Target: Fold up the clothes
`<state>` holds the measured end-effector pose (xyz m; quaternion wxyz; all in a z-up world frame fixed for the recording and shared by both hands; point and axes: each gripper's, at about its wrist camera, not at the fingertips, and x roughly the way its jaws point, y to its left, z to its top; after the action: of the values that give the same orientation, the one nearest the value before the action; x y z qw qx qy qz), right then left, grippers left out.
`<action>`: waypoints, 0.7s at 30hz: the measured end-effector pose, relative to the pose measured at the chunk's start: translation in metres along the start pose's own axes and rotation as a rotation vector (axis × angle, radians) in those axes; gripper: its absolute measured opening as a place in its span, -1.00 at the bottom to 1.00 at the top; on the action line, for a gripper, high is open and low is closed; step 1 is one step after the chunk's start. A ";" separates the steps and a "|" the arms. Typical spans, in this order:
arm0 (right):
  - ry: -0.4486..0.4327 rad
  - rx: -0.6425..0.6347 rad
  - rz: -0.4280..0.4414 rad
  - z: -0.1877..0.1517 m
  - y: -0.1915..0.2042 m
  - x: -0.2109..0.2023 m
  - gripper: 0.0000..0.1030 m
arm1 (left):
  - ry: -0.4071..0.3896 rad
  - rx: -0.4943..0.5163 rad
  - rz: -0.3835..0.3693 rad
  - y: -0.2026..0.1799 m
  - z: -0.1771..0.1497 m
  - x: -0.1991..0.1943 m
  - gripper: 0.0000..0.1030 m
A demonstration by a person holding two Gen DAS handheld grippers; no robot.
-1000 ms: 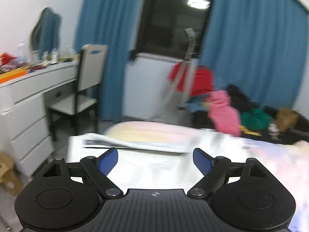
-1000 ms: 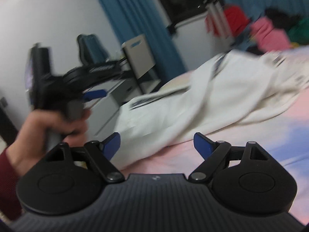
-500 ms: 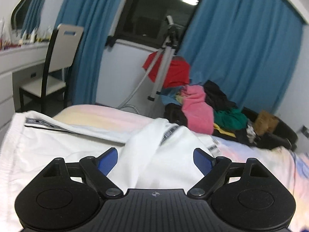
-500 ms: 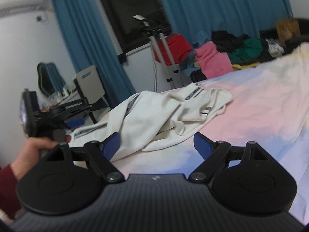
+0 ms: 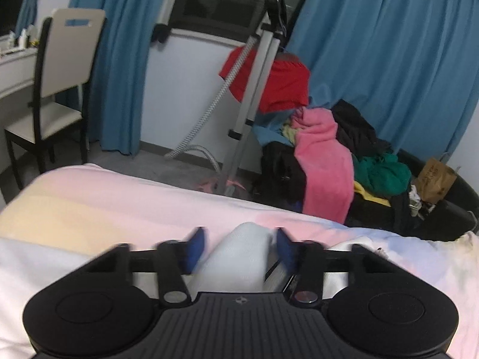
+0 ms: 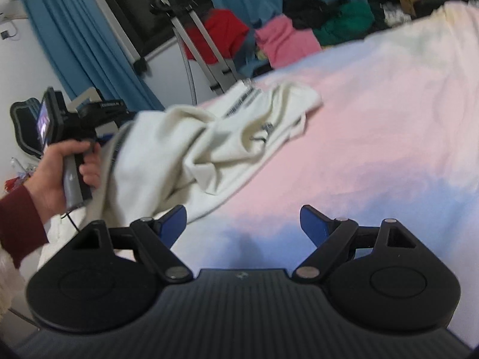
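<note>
shirt (image 6: 206, 146), cream white, lies crumpled on the bed (image 6: 374, 113). left gripper (image 5: 239, 248) has just been closing with a fold of it between its pads. right gripper (image 6: 242, 224) is spread wide, holding nothing.

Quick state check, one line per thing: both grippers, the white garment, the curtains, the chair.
Left gripper: jaws just closing, fold of the white garment between them.
Right gripper: open, nothing between the jaws.
White garment: crumpled on the bed, unfolded.
Curtains: drawn apart, window bare.
Chair: upright, seat vacant.
</note>
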<state>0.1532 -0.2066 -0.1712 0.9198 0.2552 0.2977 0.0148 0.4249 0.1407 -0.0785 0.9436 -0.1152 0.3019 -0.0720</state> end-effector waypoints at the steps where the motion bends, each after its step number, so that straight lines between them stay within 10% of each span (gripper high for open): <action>1: 0.011 0.009 0.003 0.000 -0.003 0.007 0.65 | -0.006 0.027 -0.005 -0.005 0.000 -0.002 -0.60; 12: -0.083 0.011 0.012 0.001 -0.005 -0.021 0.65 | -0.202 0.309 -0.109 -0.067 -0.035 -0.149 -0.90; 17: -0.143 0.005 0.017 0.000 -0.002 -0.056 0.65 | -0.273 0.421 -0.167 -0.082 -0.099 -0.241 -0.90; 21: -0.173 -0.007 0.007 -0.004 0.003 -0.082 0.65 | -0.182 0.438 -0.228 -0.082 -0.173 -0.281 -0.90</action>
<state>0.0838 -0.2165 -0.1285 0.9430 0.2532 0.2162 -0.0029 0.0914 0.0896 -0.0388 0.9552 0.0525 0.1779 -0.2308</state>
